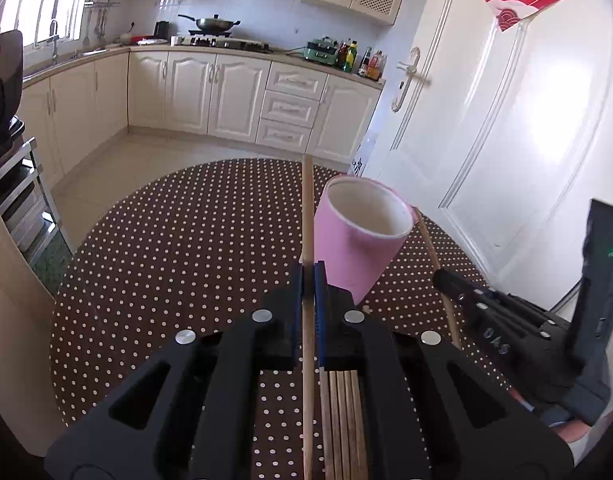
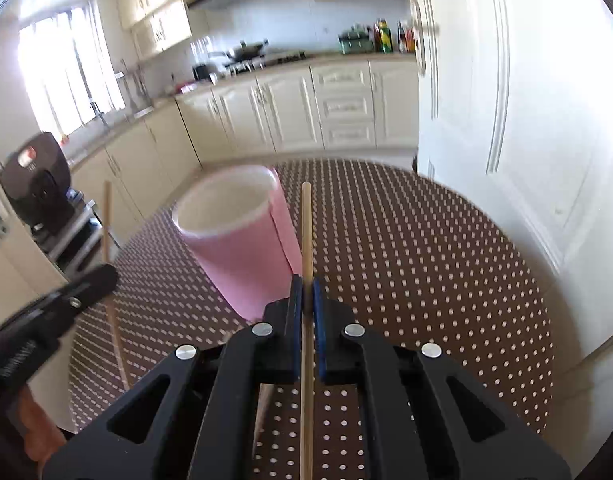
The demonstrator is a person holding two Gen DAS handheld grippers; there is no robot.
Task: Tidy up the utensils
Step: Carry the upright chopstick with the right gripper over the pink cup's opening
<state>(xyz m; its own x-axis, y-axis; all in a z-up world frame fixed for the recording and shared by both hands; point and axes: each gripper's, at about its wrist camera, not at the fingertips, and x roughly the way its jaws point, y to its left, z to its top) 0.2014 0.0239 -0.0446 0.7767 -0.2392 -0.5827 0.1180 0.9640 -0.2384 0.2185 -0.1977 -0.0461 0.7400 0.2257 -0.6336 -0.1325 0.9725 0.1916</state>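
My left gripper [image 1: 307,276] is shut on a wooden chopstick [image 1: 306,208] that sticks up past its tips. Just right of it a pink paper cup [image 1: 358,236] with a white inside stands upright on the dotted table. Several darker chopsticks [image 1: 342,420] lie on the cloth under this gripper. My right gripper [image 2: 306,286] is shut on a second light chopstick [image 2: 306,224], right of the pink cup [image 2: 234,248]. Each gripper shows in the other's view: the right one [image 1: 442,278] with its stick [image 1: 428,240], the left one [image 2: 104,276] with its stick [image 2: 106,216].
The round table has a brown cloth with white dots [image 2: 426,260]. A white door [image 1: 506,120] is close on the right. On the left a metal rack [image 1: 22,200] holds a black appliance [image 2: 38,176]. Kitchen cabinets [image 1: 234,92] line the far wall.
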